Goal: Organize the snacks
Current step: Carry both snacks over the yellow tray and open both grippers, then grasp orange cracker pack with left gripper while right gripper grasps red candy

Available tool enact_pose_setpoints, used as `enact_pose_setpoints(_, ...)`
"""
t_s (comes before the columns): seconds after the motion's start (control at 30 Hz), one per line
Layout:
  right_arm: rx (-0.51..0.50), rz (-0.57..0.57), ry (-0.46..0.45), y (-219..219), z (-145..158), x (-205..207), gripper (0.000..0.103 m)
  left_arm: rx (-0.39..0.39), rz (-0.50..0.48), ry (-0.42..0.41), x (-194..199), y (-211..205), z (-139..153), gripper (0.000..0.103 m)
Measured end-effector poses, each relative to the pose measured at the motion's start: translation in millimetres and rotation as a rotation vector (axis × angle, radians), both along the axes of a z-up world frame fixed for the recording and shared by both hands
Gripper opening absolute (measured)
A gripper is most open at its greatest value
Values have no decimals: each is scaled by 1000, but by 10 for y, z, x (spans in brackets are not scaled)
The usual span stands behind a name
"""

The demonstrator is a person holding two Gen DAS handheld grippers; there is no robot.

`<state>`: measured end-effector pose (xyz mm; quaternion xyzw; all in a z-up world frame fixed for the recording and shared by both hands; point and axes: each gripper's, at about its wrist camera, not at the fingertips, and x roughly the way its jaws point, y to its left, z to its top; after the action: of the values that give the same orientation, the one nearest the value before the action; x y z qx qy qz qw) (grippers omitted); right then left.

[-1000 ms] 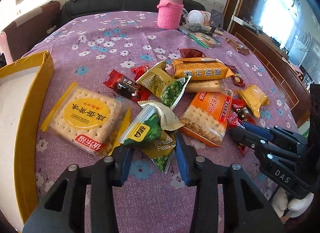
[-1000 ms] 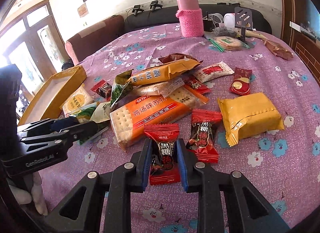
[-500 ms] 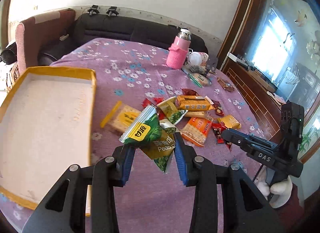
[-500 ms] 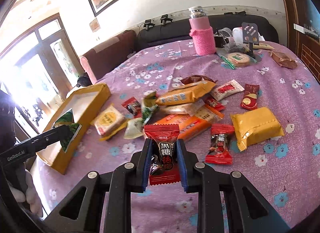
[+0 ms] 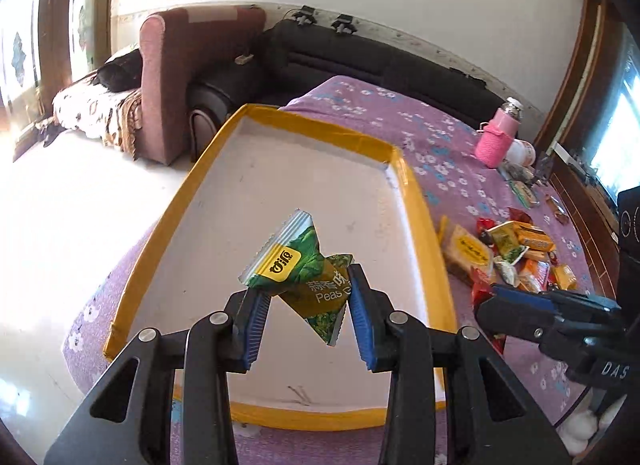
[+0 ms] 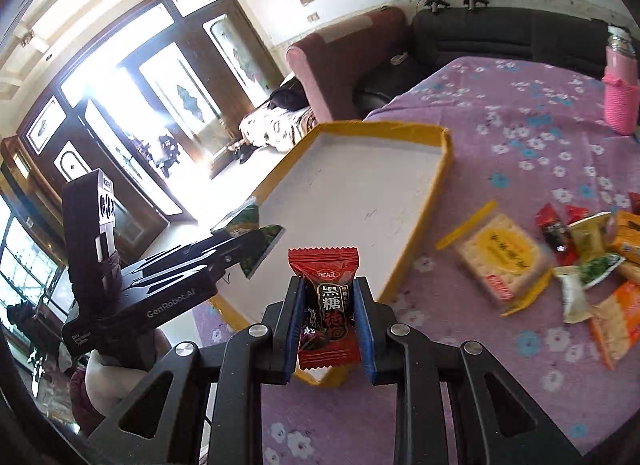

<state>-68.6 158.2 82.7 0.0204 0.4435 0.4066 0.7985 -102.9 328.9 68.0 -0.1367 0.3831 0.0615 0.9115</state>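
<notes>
L gripper [image 5: 306, 305], black w/ blue pads, is clamped on two green foil pea snack packets [image 5: 298, 269]; they hang in the air above the shallow yellow-rimmed cardboard tray w/ white floor [image 5: 416, 201], over its near half. R gripper [image 6: 326, 317], same build, is clamped on a red foil candy packet w/ black Chinese lettering [image 6: 329, 305], held upright over the tray's near corner, just outside the rim as far as the R wrist view shows. Tray floor looks bare. Tray sits on a purple flowered tablecloth [image 6: 520, 125]. To the tray's right, on the cloth: a square cracker pack w/ yellow round label [image 6: 502, 255] just beside the rim, then a loose pile of orange, red & green snack packs [image 5: 528, 253] further right. Pink knit-sleeved flask [image 5: 496, 137] stands beyond the tray's far right corner, well apart.
</notes>
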Motion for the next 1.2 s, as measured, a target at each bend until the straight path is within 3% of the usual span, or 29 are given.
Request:
enact_pose_setpoints(0.17, -57, 35, 41, 439, -316, 53, 24, -59, 56, 32, -20, 247, -166, 37)
enact_pose_setpoints(0.23, -86, 42, 26, 530, -385, 32, 24, -83, 74, 28, -42, 324, -181, 41)
enact_pose_setpoints(0.27, -96, 47, 17, 560, -404, 17, 25, -99, 87, 29, -49, 360, -184, 48)
enact_pose_setpoints(0.3, -101, 50, 10, 579, -404, -2, 27, -116, 98, 28, -60, 408, -176, 54)
enact_pose_setpoints(0.5, -52, 44, -31, 440, -194, -118, 33, -160, 130, -9, -133, 432, -57, 55)
enact_pose_setpoints(0.6, -9, 3, -76, 125, -8, -135, 45, -156, 108, -52, -172, 300, 87, 55)
enact_pose_setpoints(0.8, -21, -216, -117, -1032, 37, 110, 49, -168, -20, -105, -127, -183, 319, 70)
enact_pose_setpoints(1.03, -46, -582, -63, -2674, -127, 468, 51, -147, -269, -63, 87, -1019, 303, 70)
enact_pose_setpoints(1.2, -54, -727, -49, -3370, -175, 626, 55, -128, -457, -9, 284, -1728, 198, 70)
